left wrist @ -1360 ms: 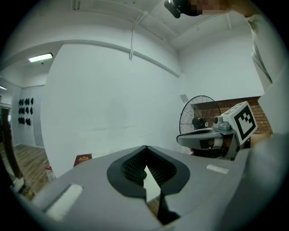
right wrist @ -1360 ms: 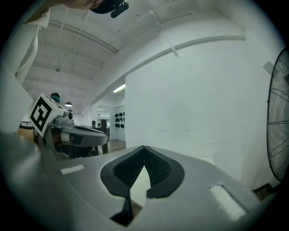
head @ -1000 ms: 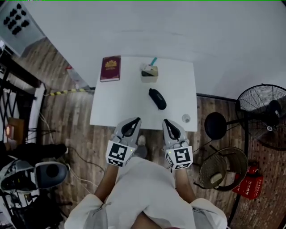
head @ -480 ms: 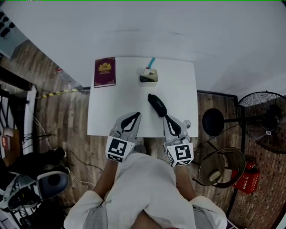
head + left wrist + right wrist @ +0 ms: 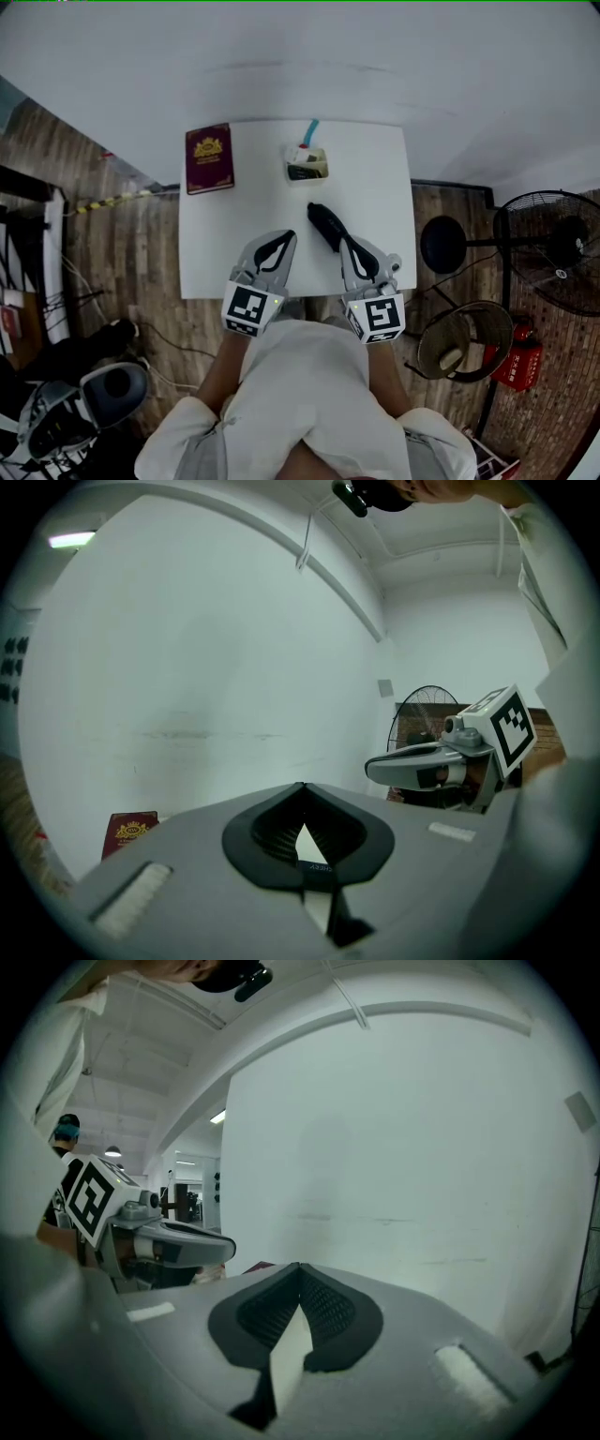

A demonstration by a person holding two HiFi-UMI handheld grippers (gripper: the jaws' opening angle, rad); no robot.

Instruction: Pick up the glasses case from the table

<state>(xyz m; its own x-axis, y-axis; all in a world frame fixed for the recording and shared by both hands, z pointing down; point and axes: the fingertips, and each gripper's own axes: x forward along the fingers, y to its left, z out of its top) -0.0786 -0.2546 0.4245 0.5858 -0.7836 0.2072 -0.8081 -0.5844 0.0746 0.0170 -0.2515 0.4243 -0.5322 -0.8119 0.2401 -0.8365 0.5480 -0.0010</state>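
Observation:
The black glasses case (image 5: 325,225) lies slantwise on the white table (image 5: 225,244), right of the middle. My right gripper (image 5: 346,243) is shut and empty, its tip just below the case's near end. Whether it touches the case I cannot tell. My left gripper (image 5: 286,238) is shut too, over the table's near part, a little left of the case. In the left gripper view the jaws (image 5: 302,786) meet at the tip, with the right gripper (image 5: 433,760) beside them. The right gripper view shows shut jaws (image 5: 298,1266) and the left gripper (image 5: 169,1239). Both gripper bodies hide the case.
A dark red booklet (image 5: 209,157) lies at the table's far left and a small open box (image 5: 307,165) with a blue stick at the far middle. A small round object (image 5: 393,266) sits near the right front corner. A stool (image 5: 442,245), a fan (image 5: 555,246) and a basket (image 5: 457,343) stand to the right.
Both grippers have moved forward from the table's near edge to over the table. The right gripper's tip now lies close to the case's near end. Both stayed shut.

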